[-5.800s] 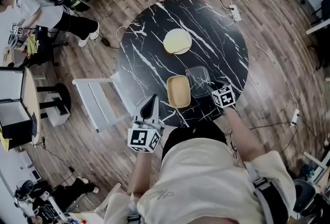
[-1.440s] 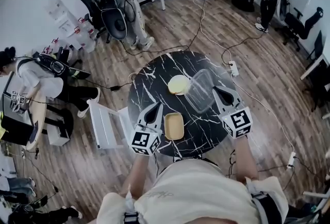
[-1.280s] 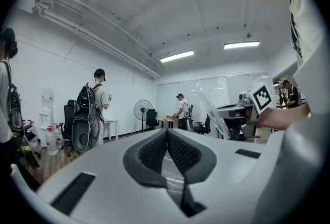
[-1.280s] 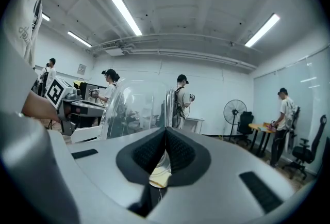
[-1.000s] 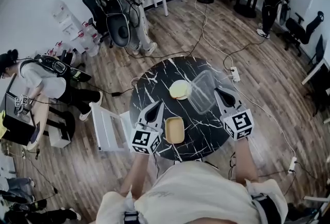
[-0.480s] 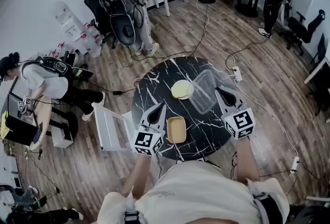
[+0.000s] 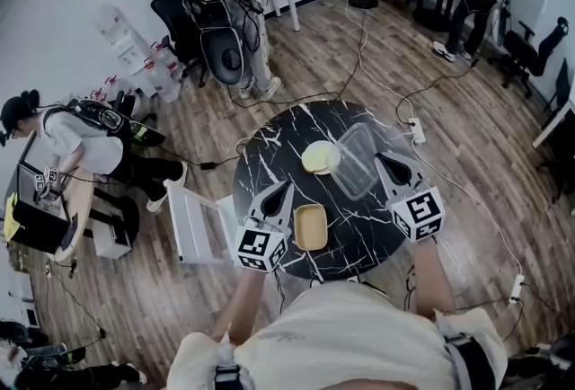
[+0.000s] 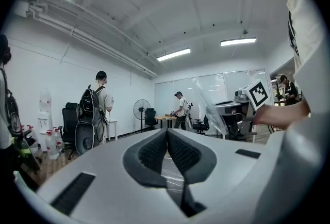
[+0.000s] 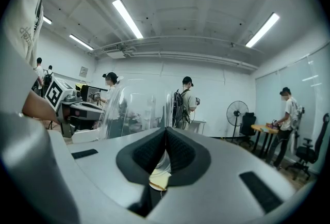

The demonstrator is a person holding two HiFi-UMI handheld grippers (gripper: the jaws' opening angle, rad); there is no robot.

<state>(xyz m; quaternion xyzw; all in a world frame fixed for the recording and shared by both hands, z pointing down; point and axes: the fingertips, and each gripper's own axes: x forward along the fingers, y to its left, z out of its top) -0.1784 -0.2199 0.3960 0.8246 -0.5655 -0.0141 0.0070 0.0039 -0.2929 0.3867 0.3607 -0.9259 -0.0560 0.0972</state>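
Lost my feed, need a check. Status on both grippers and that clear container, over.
Left gripper shut, empty. Right gripper shut on clear container edge, raised over table. Yellow tray, round plate on table nearby.

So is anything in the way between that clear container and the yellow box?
Nothing visible. The right hand-held gripper holds the clear container over the table; only bare tabletop shows between it and the yellow box. The round disc lies off to one side.
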